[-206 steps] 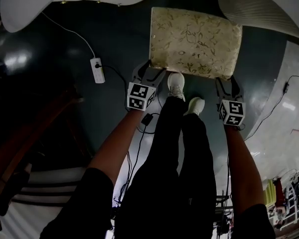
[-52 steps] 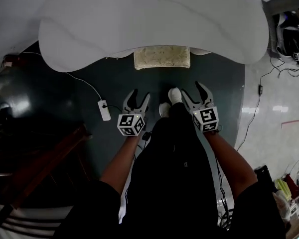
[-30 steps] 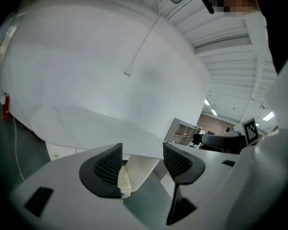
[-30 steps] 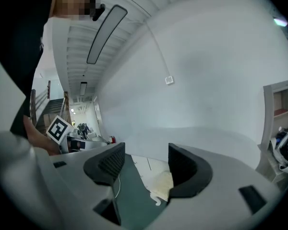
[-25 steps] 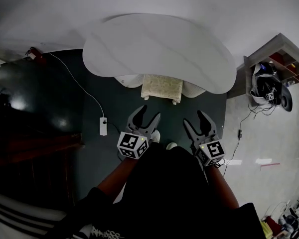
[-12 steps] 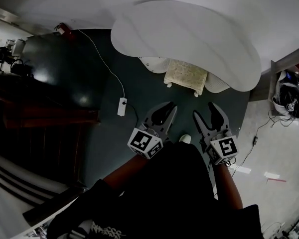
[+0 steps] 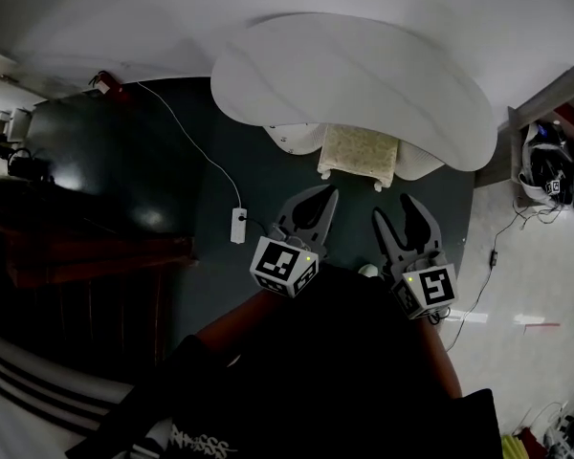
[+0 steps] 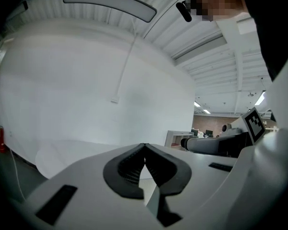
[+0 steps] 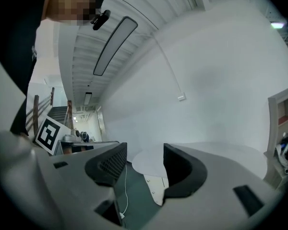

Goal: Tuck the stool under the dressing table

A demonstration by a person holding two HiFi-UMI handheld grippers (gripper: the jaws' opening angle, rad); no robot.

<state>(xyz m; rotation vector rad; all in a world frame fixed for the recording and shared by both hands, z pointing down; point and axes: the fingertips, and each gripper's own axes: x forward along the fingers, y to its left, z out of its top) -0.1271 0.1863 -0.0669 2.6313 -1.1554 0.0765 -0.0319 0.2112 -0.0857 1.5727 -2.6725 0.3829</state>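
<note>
The stool (image 7: 359, 151), with a padded cream seat patterned in pale leaves, stands on the dark green floor (image 7: 220, 161), partly under the white dressing table (image 7: 354, 75). Nearer the person and apart from it, the left tongs (image 7: 323, 195) have just pressed together on nothing. The right tongs (image 7: 395, 210) stand spread and empty, and each carries a cube (image 7: 284, 266) of black-and-white square markers.

Head view is dim and underexposed. Dark floor (image 7: 172, 161) has a soft glare patch at left; the white tabletop (image 7: 354, 75) is the brightest area. Heavy fisheye bending, murky edges. Gripper views are brighter, with even light, small ceiling strip lights (image 8: 260, 98) glowing far off, a washed-out wall (image 8: 77, 95), black vignetted corners and a soft near foreground.
</note>
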